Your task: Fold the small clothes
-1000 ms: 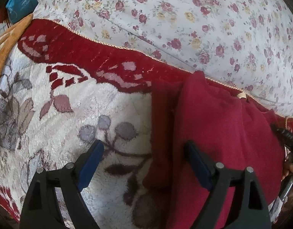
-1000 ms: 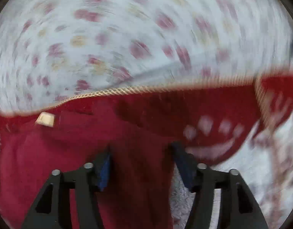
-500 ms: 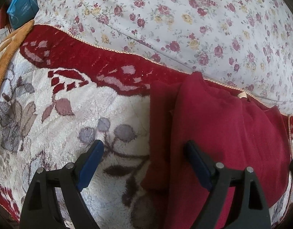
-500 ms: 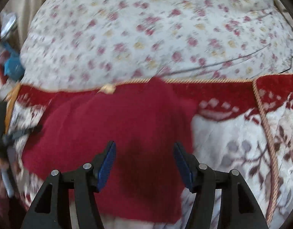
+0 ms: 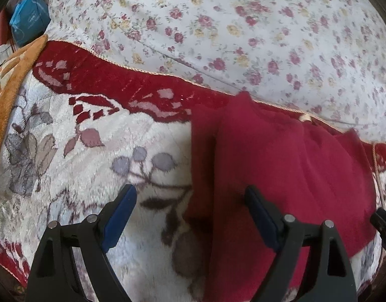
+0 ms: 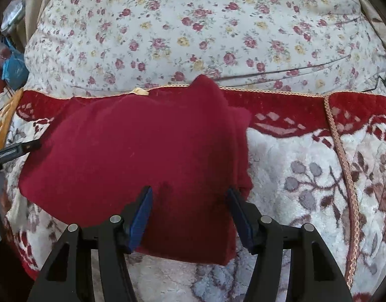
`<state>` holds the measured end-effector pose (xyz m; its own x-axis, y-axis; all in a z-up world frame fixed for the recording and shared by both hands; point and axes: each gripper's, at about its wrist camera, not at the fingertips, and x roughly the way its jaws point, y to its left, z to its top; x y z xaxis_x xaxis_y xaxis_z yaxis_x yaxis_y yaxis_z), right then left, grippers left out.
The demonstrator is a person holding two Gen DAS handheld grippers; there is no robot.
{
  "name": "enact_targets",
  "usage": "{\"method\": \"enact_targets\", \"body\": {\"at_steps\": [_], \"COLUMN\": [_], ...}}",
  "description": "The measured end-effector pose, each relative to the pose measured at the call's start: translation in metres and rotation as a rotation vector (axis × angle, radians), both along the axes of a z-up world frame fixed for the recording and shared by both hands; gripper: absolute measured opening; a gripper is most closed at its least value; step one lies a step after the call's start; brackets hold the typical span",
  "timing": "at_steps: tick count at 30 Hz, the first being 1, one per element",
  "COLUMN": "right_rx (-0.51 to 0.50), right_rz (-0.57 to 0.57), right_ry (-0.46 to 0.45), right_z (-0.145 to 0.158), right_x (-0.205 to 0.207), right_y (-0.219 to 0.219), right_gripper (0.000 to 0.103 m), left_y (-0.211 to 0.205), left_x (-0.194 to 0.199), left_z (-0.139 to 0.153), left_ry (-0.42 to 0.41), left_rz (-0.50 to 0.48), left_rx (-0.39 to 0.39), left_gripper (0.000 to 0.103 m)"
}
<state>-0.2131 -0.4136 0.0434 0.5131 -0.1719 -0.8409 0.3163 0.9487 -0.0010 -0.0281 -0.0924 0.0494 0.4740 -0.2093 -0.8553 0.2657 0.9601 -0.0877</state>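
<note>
Left gripper (image 5: 190, 209): jaws spread wide, nothing between the blue pads (image 5: 118, 215). It hangs above the plush floral blanket (image 5: 67, 166); its right finger stands over the left side of the dark red garment (image 5: 281, 166), its left finger over bare blanket. Contact with the cloth cannot be confirmed.

Right gripper (image 6: 190, 210): jaws likewise wide apart and holding nothing. Both of its fingers sit over the near edge of the dark red garment (image 6: 132, 151); whether the pads (image 6: 142, 211) touch the fabric cannot be told.

Garment: a fleecy dark red top, partly folded, lying flat on the blanket against the blanket's far edge. In the right wrist view one side is doubled over the body, leaving a layered strip along its right side. A small cream label (image 6: 140, 91) shows at the neckline, at the far edge. The top's far corner pokes just past the blanket's gold corded trim (image 6: 268, 93) onto the rose-print quilt (image 6: 205, 25).

Blanket: white pile with grey and brown leaf motifs and a deep red border (image 5: 104, 80) along the far edge. A second gold cord (image 6: 343, 171) runs down its right side in the right wrist view.

Surroundings: an orange patterned cloth (image 5: 9, 80) lies at the blanket's left edge; a blue bag (image 5: 28, 21) sits beyond the far-left corner. Part of the left gripper's black frame (image 6: 11, 151) enters the right wrist view at the garment's left edge.
</note>
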Motion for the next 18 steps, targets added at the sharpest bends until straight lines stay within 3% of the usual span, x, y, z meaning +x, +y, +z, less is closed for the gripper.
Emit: {"method": "enact_targets", "body": {"at_steps": [2, 4, 9, 14, 17, 18], "right_rx": [-0.012, 0.047, 0.047, -0.009, -0.033, -0.046], "right_rz": [-0.027, -0.054, -0.035, -0.008, -0.042, -0.057], "right_ry": [0.044, 0.06, -0.016, -0.077, -0.066, -0.048], "right_z": [-0.013, -0.02, 0.011, 0.033, 0.022, 0.014], "right_x": [-0.001, -0.001, 0.009, 0.058, 0.096, 0.108], "right_y": [-0.006, -0.013, -0.006, 0.0, -0.012, -0.018], "right_gripper": [0.065, 0.065, 0.065, 0.065, 0.063, 0.056], "left_y": [0.002, 0.007, 0.03, 0.044, 0.041, 0.039], "left_x": [-0.008, -0.018, -0.035, -0.039, -0.035, -0.034], "left_z": [0.002, 0.003, -0.003, -0.022, -0.023, -0.023], "left_ry": [0.006, 0.021, 0.111, 0.176, 0.157, 0.15], "left_rz": [-0.018, -0.019, 0.022, 0.102, 0.088, 0.079], "left_rx": [0.001, -0.004, -0.058, -0.123, -0.1, -0.088], "left_gripper": [0.087, 0.087, 0.087, 0.087, 0.088, 0.089]}}
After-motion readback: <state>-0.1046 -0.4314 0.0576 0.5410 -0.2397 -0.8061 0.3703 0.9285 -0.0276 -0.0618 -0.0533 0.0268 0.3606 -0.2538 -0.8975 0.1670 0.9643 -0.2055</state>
